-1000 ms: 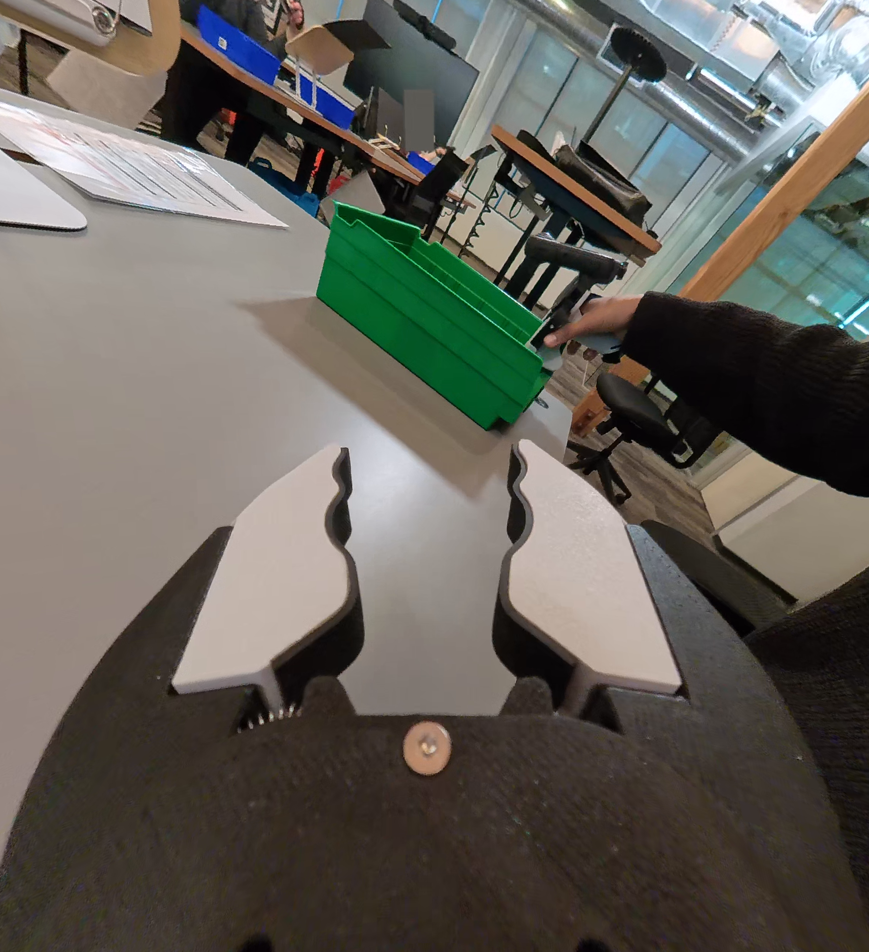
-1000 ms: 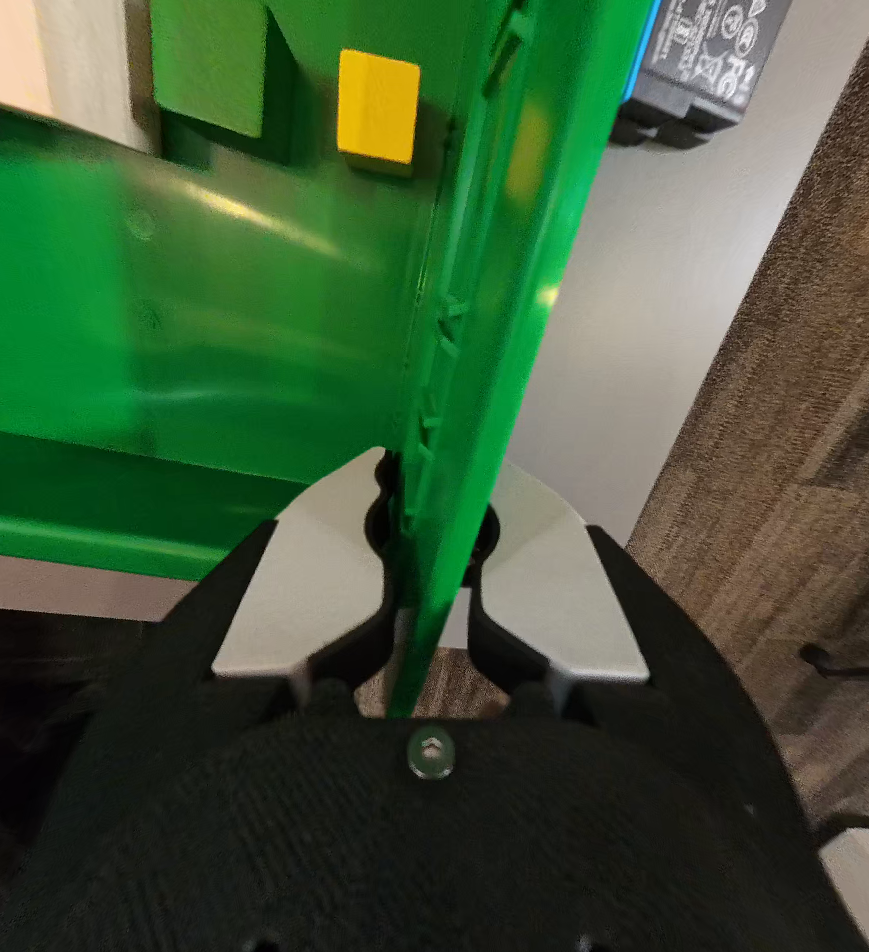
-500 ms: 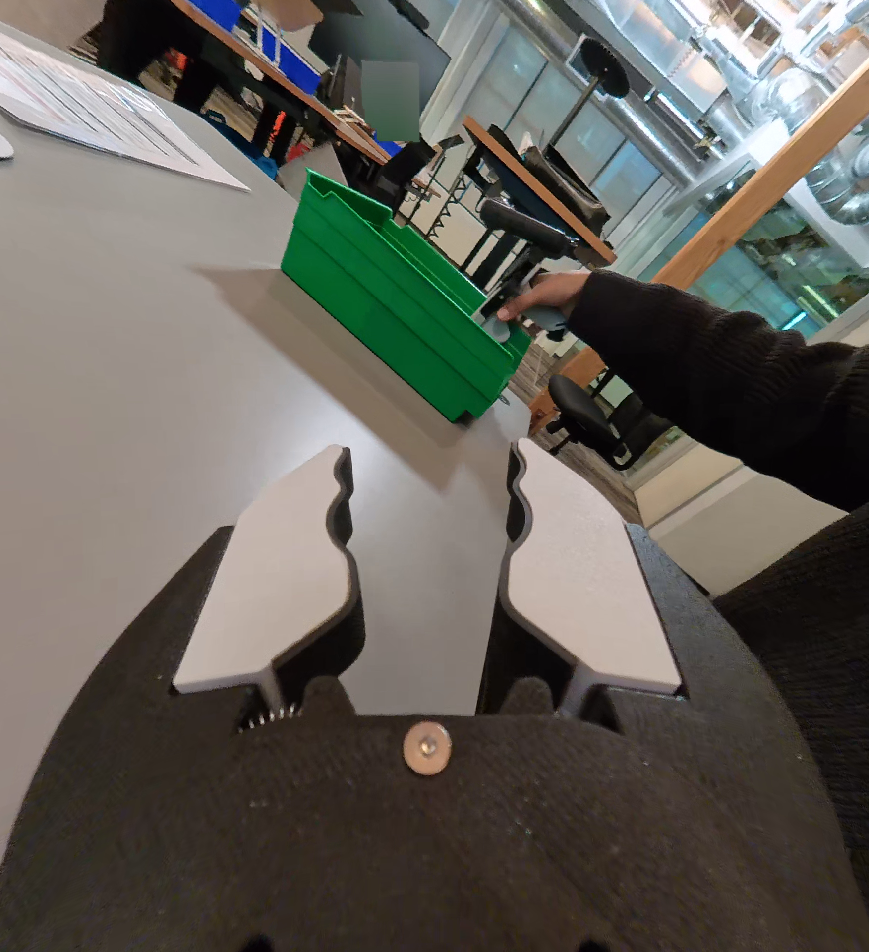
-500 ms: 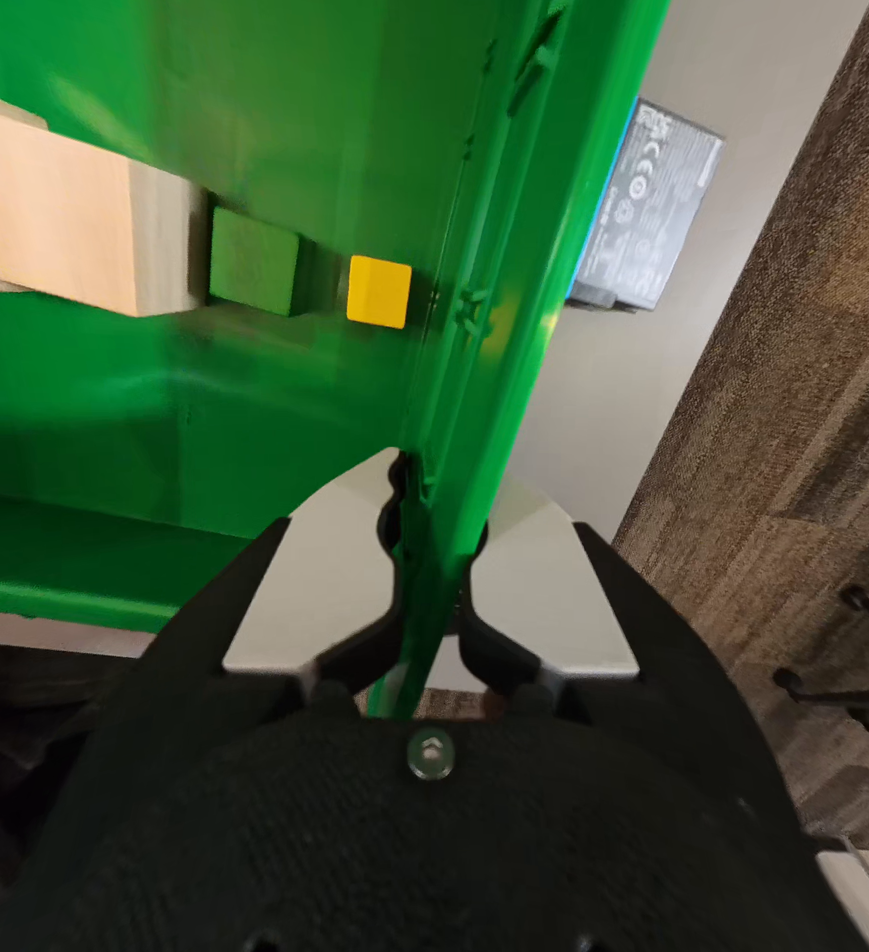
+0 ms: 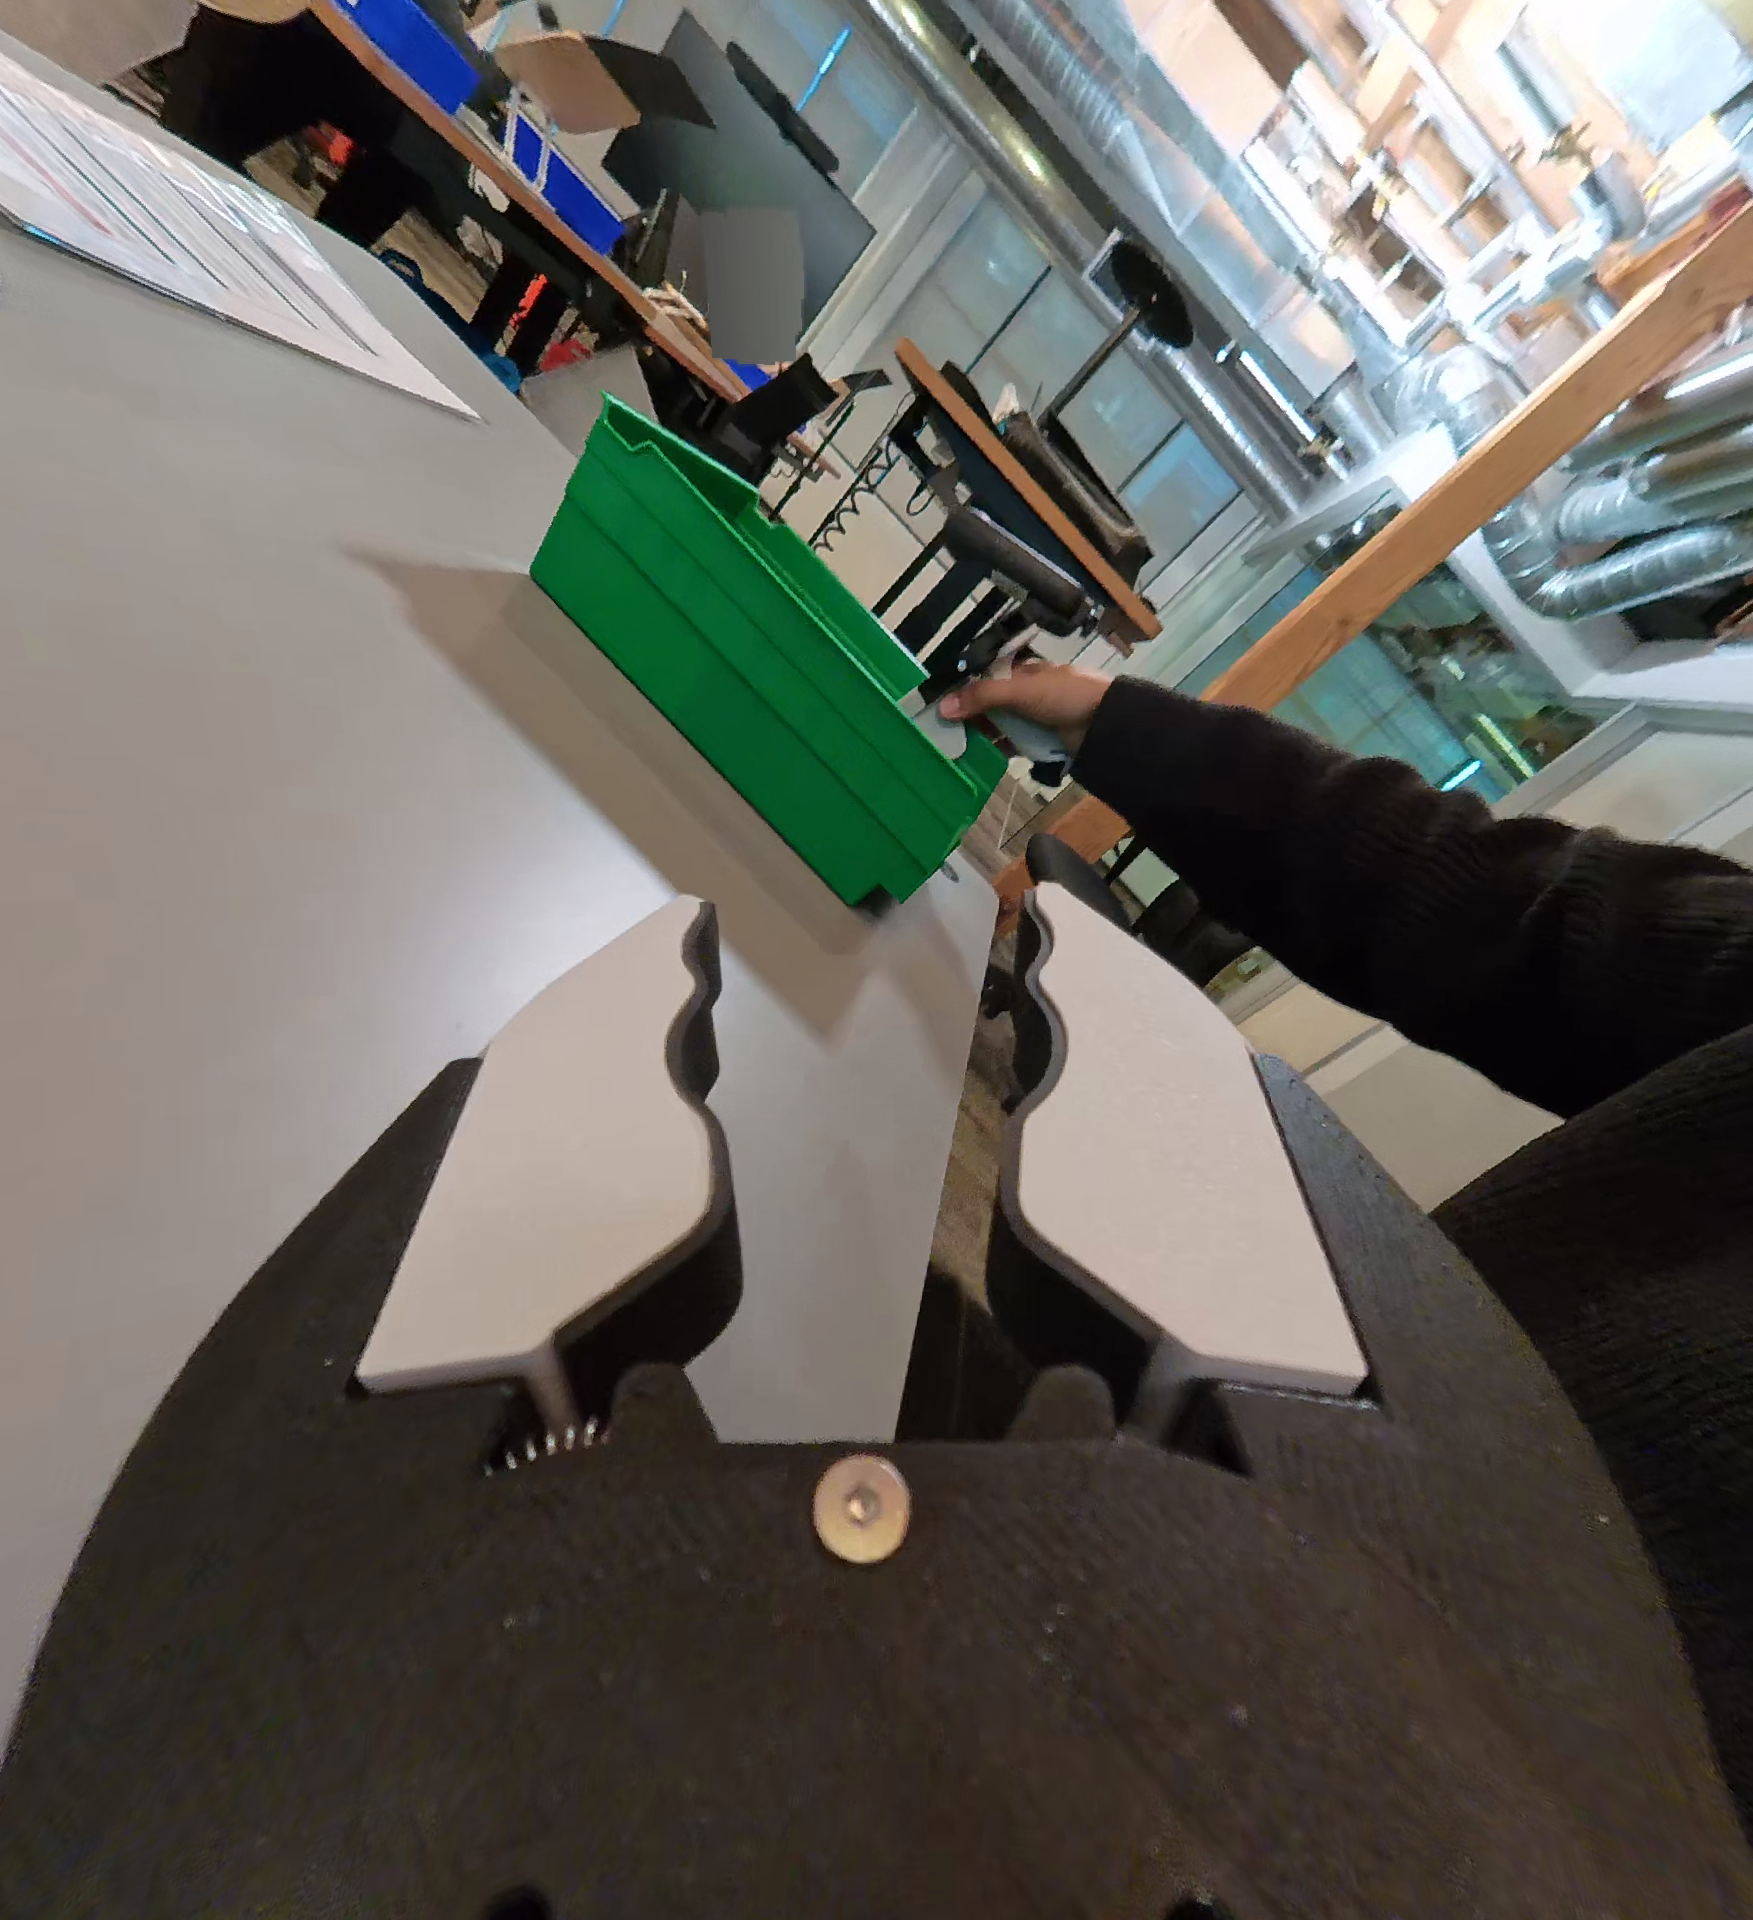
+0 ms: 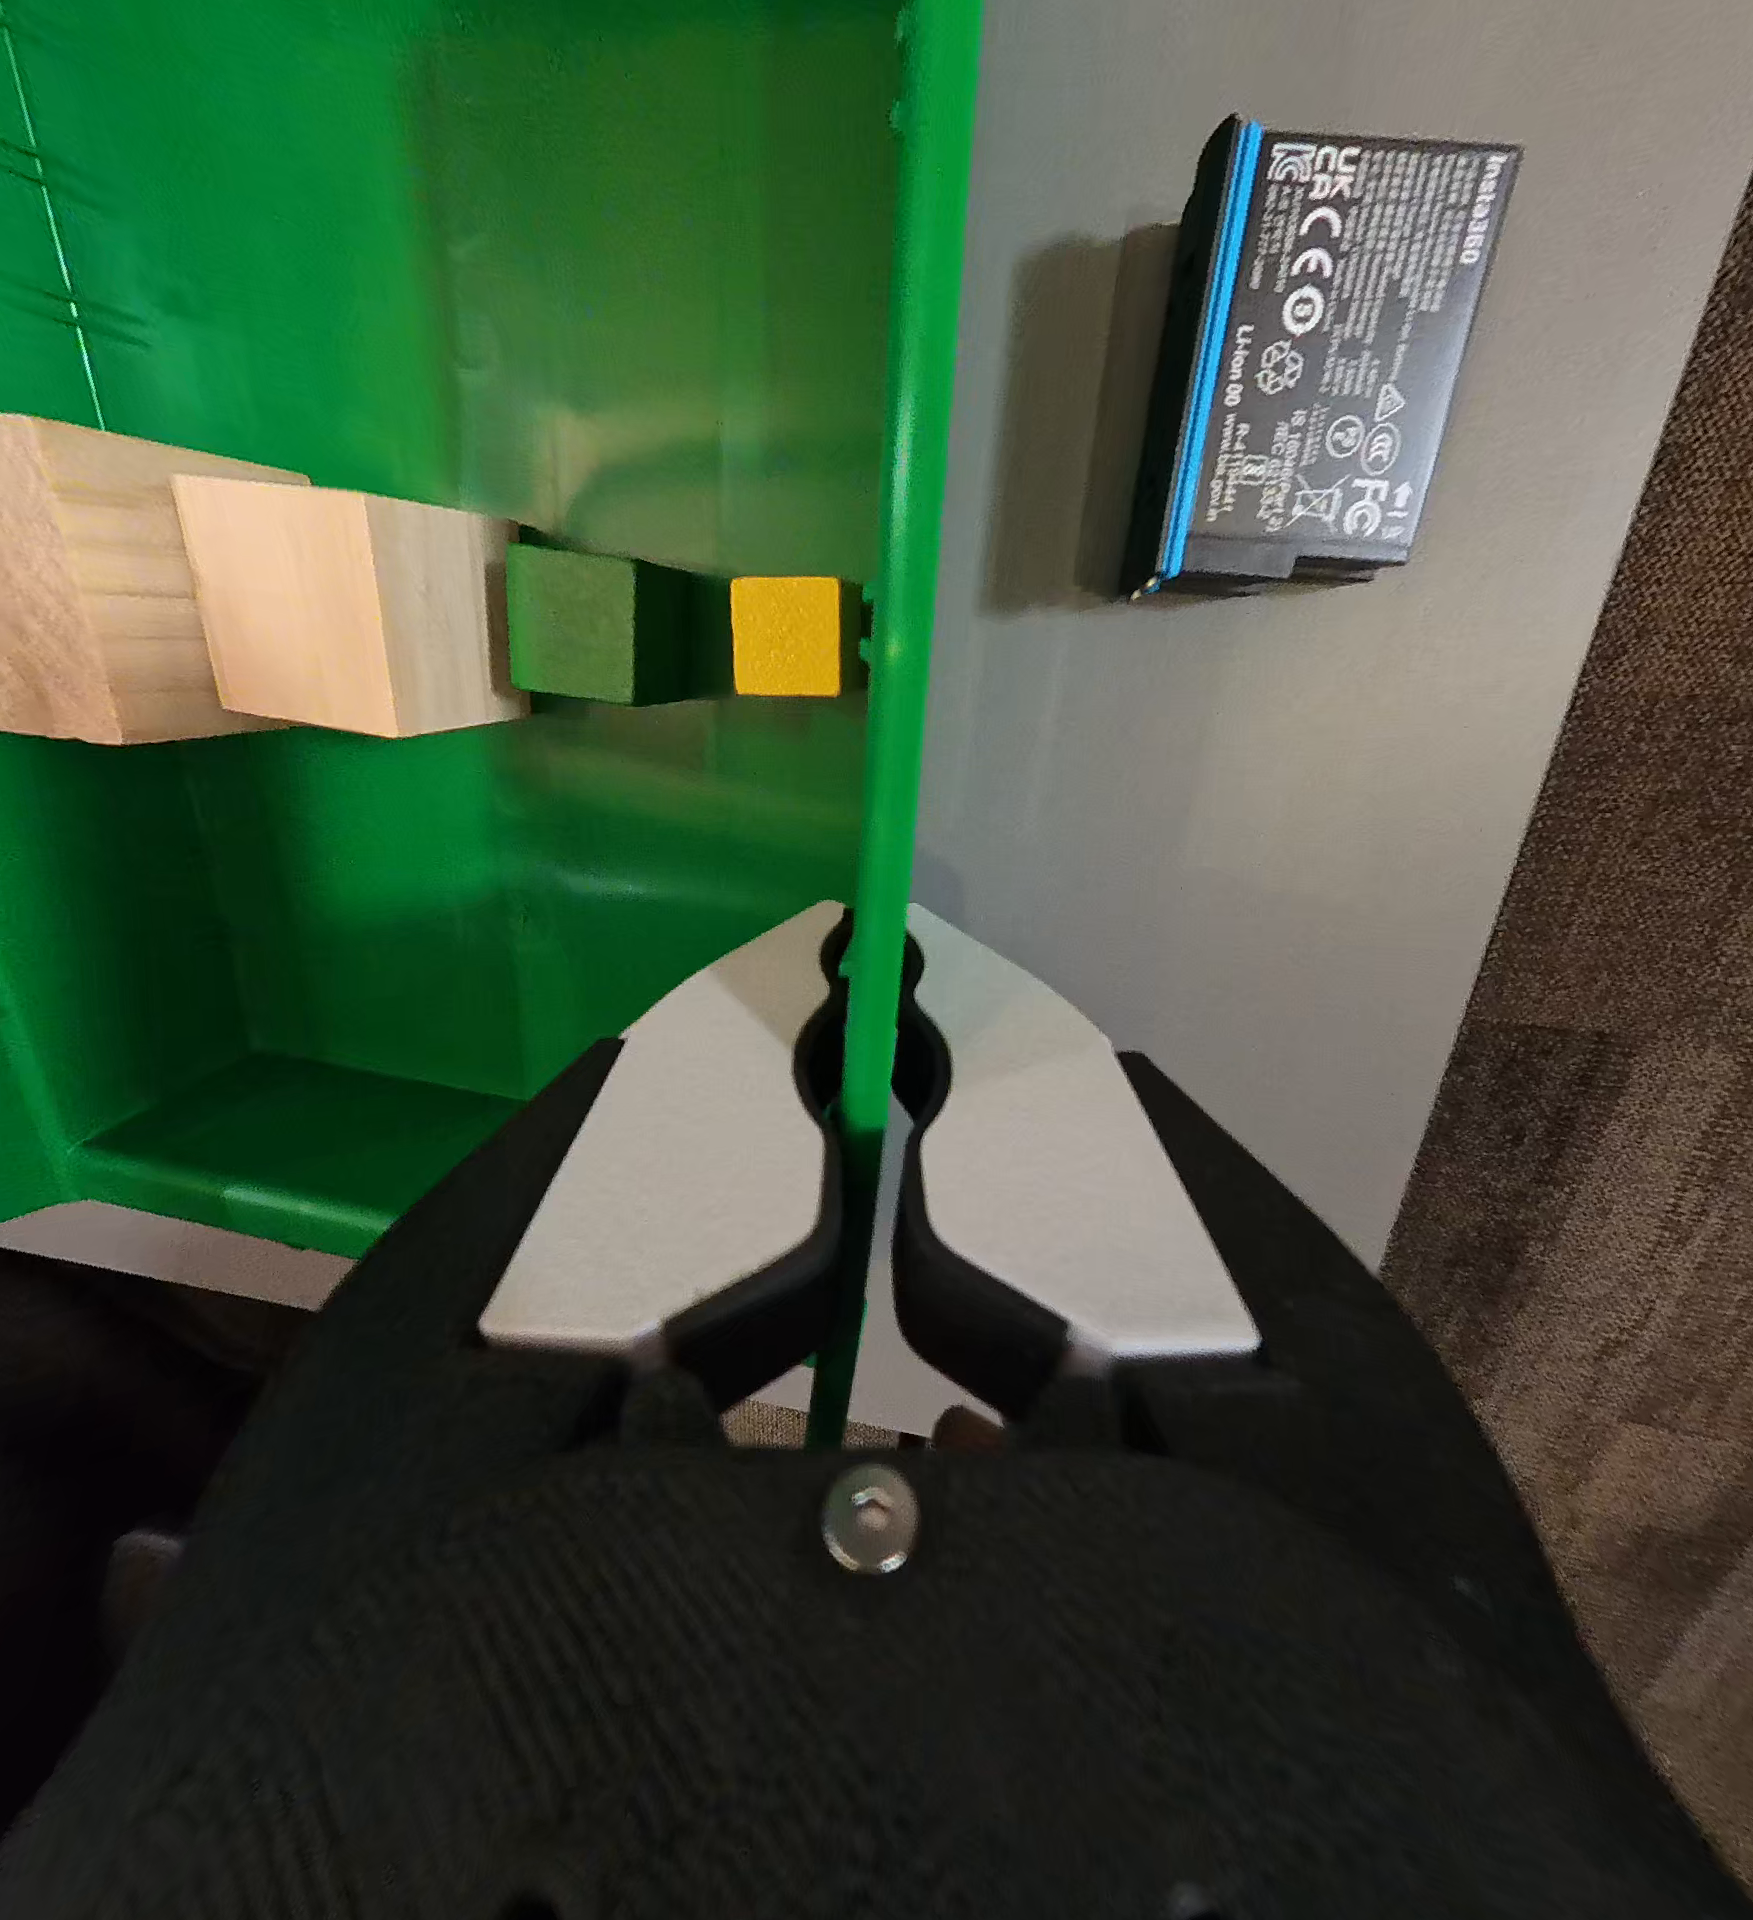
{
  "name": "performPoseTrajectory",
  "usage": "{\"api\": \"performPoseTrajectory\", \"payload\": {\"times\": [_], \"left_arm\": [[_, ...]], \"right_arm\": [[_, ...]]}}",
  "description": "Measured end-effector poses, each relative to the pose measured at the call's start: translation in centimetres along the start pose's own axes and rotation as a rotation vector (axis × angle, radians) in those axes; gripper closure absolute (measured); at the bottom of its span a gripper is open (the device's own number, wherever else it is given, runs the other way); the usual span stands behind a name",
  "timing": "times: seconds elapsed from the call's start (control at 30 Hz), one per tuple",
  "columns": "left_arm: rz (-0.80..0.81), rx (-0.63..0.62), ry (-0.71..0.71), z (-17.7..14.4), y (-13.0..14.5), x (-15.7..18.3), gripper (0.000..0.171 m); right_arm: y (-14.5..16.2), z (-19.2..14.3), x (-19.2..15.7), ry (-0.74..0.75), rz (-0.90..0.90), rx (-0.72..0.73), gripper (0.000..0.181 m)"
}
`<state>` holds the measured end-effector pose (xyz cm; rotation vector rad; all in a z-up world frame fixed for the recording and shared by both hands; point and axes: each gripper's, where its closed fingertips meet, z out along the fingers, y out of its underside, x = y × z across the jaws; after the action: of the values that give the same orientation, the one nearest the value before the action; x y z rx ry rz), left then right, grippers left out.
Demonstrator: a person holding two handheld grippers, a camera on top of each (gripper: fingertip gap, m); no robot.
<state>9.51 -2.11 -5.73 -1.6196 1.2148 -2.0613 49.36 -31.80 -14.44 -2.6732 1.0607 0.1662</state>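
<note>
Clearly the right gripper [image 6: 877,935] has its fingers [image 6: 685,1143] clamped on the thin side wall of the green bin [image 6: 415,260], one finger inside and one outside. Within the bin lie two pale wood blocks [image 6: 332,603], a green cube [image 6: 576,623] and a yellow cube [image 6: 784,636] in a row, the yellow one just beside the gripped wall. A black battery [image 6: 1308,364] sits on the grey bench [image 6: 1059,727] near the bin. Well apart, the left gripper [image 5: 867,966] hangs over the bench edge, fingers spread wide and empty.
</note>
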Motion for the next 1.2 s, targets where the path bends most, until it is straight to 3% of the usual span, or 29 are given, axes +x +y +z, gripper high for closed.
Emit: {"api": "performPoseTrajectory", "payload": {"times": [0.23,0.37,0.6,0.73,0.8,0.97,1.2], "left_arm": [[-0.007,0.022,0.032,0.2,-0.1,1.0,0.119],[-0.063,-0.014,0.112,1.4,1.7,3.0,0.121],[-0.051,-0.117,0.205,3.3,7.1,7.4,0.116],[0.081,-0.144,0.126,3.4,8.1,8.0,0.107],[0.160,-0.113,0.050,2.8,6.7,7.6,0.099],[0.139,-0.049,0.012,0.6,2.4,7.0,0.101],[0.107,0.127,-0.050,-4.6,-5.5,5.6,0.102]], "right_arm": [[-0.6,-0.6,-2.0,0.030,0.009,0.020,0.176],[-1.0,-0.8,-4.6,0.018,-0.010,-0.009,0.176],[-2.6,0.0,-14.5,-0.141,-0.075,-0.019,0.176],[-3.8,1.1,-21.4,-0.178,-0.165,-0.028,0.176],[-4.3,1.9,-24.7,-0.194,-0.208,-0.048,0.176],[-5.9,5.0,-32.1,-0.260,-0.250,-0.089,0.176],[-8.4,8.3,-40.0,-0.220,-0.255,-0.053,0.176]]}}
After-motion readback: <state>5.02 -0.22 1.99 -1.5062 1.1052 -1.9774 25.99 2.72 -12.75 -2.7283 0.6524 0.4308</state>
